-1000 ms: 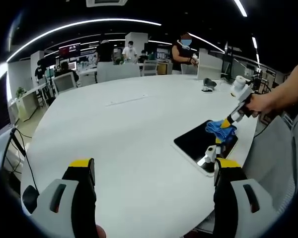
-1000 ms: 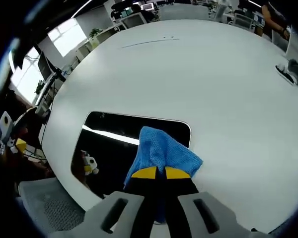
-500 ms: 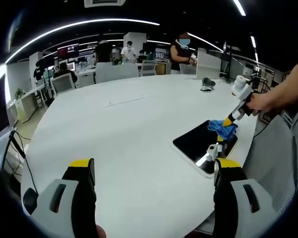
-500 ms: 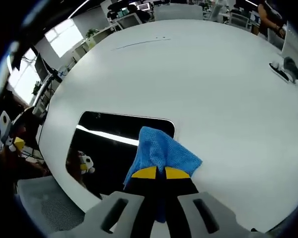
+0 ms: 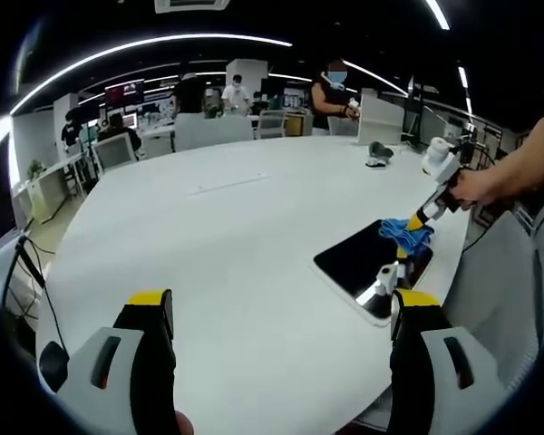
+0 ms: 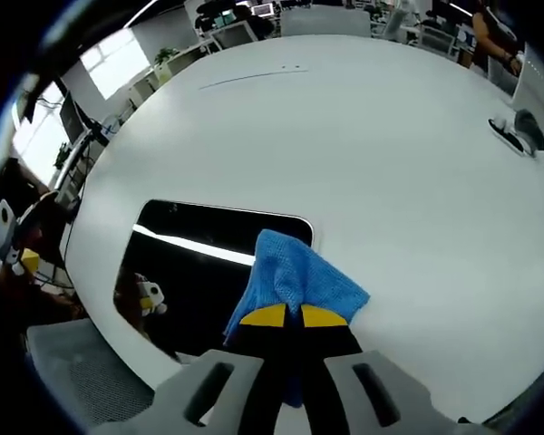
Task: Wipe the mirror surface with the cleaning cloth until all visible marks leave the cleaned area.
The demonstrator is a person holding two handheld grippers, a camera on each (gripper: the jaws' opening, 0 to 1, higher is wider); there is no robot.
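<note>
Blue cleaning cloth [image 6: 296, 276] was clamped between the closed jaws of the right gripper [image 6: 285, 316] and pressed on the near right corner of the dark mirror [image 6: 195, 258], which lay flat near the worktop [image 6: 363, 136] edge. Wiping was judged under way; strokes across the uncovered glass were called for next. The left gripper [image 5: 281, 317] was held open, well apart from the mirror.

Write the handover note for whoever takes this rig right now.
Right tool: shut on the blue cleaning cloth, pressing it onto the mirror near one end.
Left tool: open, holding nothing, hovering over the white table, away from the mirror.
Done: wiping is under way. No marks can be made out on the dark glass.
Left: wipe the remaining surface, then check it closely.
</note>
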